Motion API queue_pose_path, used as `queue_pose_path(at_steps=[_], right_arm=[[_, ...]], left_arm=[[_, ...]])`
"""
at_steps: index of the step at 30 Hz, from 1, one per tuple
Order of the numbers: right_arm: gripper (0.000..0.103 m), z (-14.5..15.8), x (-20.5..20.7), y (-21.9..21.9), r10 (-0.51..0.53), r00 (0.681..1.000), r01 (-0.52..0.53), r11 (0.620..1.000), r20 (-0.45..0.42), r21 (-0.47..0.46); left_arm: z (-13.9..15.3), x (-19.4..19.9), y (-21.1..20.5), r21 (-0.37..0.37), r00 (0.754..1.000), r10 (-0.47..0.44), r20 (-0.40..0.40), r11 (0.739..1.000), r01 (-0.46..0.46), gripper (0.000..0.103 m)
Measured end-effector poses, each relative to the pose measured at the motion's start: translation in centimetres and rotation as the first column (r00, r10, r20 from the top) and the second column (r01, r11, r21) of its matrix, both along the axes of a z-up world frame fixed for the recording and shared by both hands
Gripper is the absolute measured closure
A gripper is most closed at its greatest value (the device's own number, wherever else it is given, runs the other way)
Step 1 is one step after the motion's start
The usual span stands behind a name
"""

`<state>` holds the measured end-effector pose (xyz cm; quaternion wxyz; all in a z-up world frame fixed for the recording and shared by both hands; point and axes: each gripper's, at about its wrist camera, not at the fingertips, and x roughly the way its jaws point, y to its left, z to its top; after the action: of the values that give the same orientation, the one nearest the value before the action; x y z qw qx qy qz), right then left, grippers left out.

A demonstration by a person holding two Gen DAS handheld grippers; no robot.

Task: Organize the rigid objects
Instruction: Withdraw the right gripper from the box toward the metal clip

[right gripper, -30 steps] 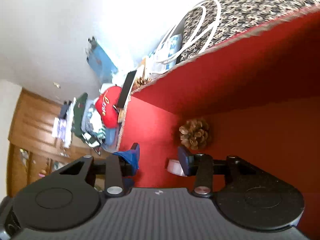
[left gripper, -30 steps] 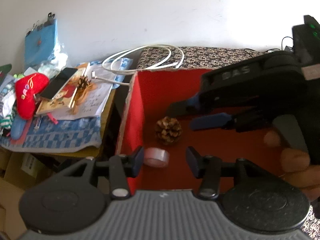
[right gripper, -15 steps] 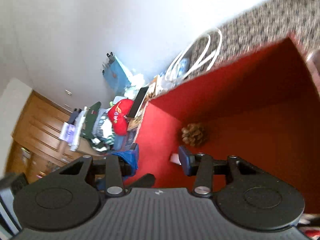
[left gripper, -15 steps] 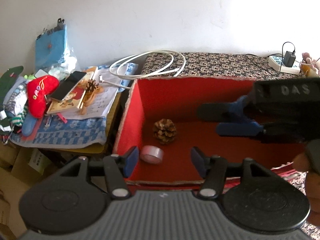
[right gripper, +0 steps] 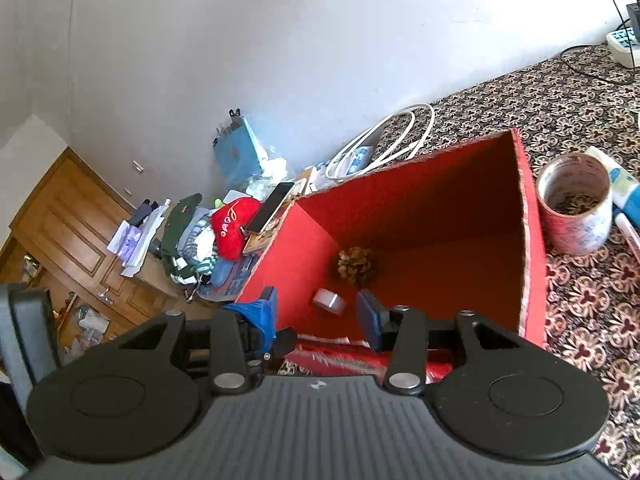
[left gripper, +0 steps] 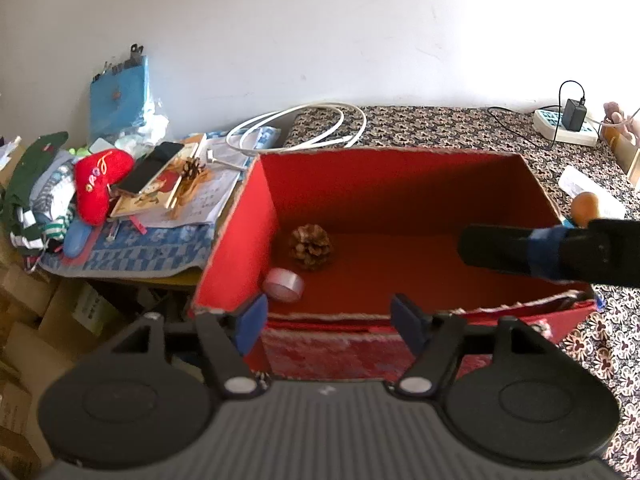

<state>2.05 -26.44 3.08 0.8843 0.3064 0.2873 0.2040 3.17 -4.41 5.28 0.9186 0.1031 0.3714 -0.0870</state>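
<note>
My left gripper (left gripper: 326, 318) hangs just outside the near wall of the red box (left gripper: 400, 184), jaws spread and holding nothing. My right gripper (right gripper: 316, 314) sits above the same near wall, jaws also spread and empty; from the left wrist view one of its fingers (left gripper: 516, 252) reaches in over the box's right side. Inside the box, the roll of tape (left gripper: 283, 285) lies in the near left corner, close against the left wall. The pine cone (left gripper: 311, 246) sits just behind it on the box floor, apart from the tape. Past the box's right wall a patterned jar (right gripper: 574, 204) stands on the floral cloth (right gripper: 580, 300). Beyond the far left corner lies a coiled white cable (left gripper: 300, 128).
</note>
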Motion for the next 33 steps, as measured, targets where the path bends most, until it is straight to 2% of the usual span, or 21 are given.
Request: queue_pose_path(at_steps=[5, 9, 13, 18, 33], right_arm=[[0.074, -0.6, -1.5, -0.8, 0.015, 1.000, -0.016, 0.999, -0.019, -0.037], [0.074, -1.6, -2.2, -1.6, 0.045, 0.996, -0.046, 0.999, -0.073, -0.017], [0.074, -2.1, -3.1, -1.7, 0.043, 0.994, -0.050, 0.996, -0.096, -0.077], [0.074, -3.5, -4.1, -2.9, 0.023, 0.988, -0.031, 0.998, -0.155, -0.051], [0.074, -6.1, -6.1, -3.5, -0.015, 0.979, -0.003, 0.996, -0.204, -0.086]], left_arm=[[-0.4, -1.4, -1.3, 0.014, 1.000, 0.019, -0.011, 1.000, -0.019, 0.020], [-1.1, -2.5, -2.4, 0.022, 0.999, 0.032, -0.032, 0.999, -0.031, 0.020], [-1.9, -3.3, -3.3, 0.031, 0.998, 0.046, -0.051, 0.999, -0.044, 0.019], [-2.9, -4.2, -4.3, 0.047, 0.996, 0.056, -0.074, 0.998, -0.053, 0.019], [-5.6, -5.6, -6.2, 0.090, 0.990, 0.049, -0.129, 0.995, -0.037, 0.019]])
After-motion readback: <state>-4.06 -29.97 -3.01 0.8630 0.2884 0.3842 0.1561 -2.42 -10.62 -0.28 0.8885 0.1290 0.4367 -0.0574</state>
